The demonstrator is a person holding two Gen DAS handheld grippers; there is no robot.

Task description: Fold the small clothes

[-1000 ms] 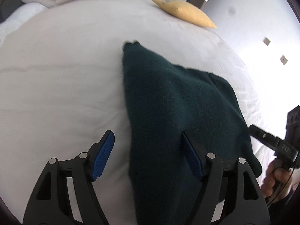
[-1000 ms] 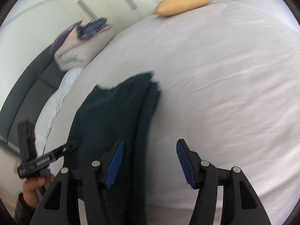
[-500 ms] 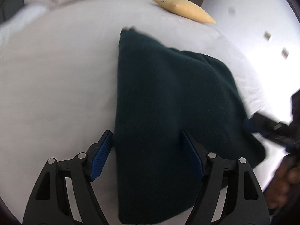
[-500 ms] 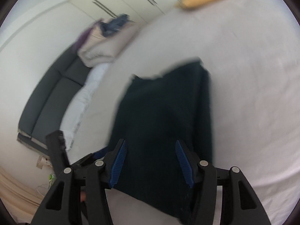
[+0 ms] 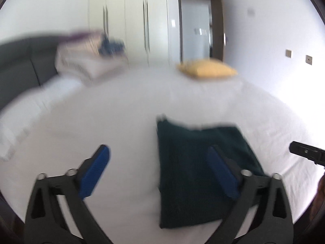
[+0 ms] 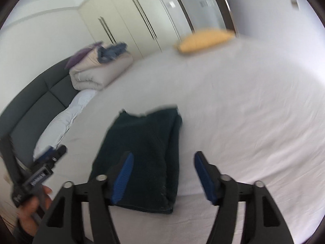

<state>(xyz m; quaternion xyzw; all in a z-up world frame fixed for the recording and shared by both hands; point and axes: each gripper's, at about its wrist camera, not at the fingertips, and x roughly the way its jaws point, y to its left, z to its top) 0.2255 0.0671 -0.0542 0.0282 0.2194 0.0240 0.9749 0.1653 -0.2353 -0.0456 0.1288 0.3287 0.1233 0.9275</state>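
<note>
Dark green knitted cloth (image 5: 201, 172), folded into a thick rectangular pad, lies flat on the white sheet of the bed (image 5: 126, 109), near the edge closest to you. In the right wrist view the same cloth (image 6: 142, 152) shows its folded layers stacked along its right side.

Your left gripper (image 5: 160, 172) hangs above the bed with its black arms and blue-padded fingers (image 5: 95, 170) spread wide and nothing between them; one finger sits over bare sheet, the other over the cloth. Whether either pad touches the fabric is not clear through the blur.

Your right gripper (image 6: 162, 175) is likewise wide apart and holds nothing. Its left finger (image 6: 121, 179) overlaps the cloth's near part, its right finger is over plain sheet beside the cloth.

Each gripper appears at the edge of the other's view, and your left hand (image 6: 34, 209) is seen gripping its handle.

At the far side of the bed rests a yellow cushion (image 5: 207, 71). A folded beige duvet (image 6: 99, 71) with a bluish bundle on top sits by the dark grey padded headboard (image 6: 38, 99), and pale wardrobe doors (image 5: 138, 20) stand behind.
</note>
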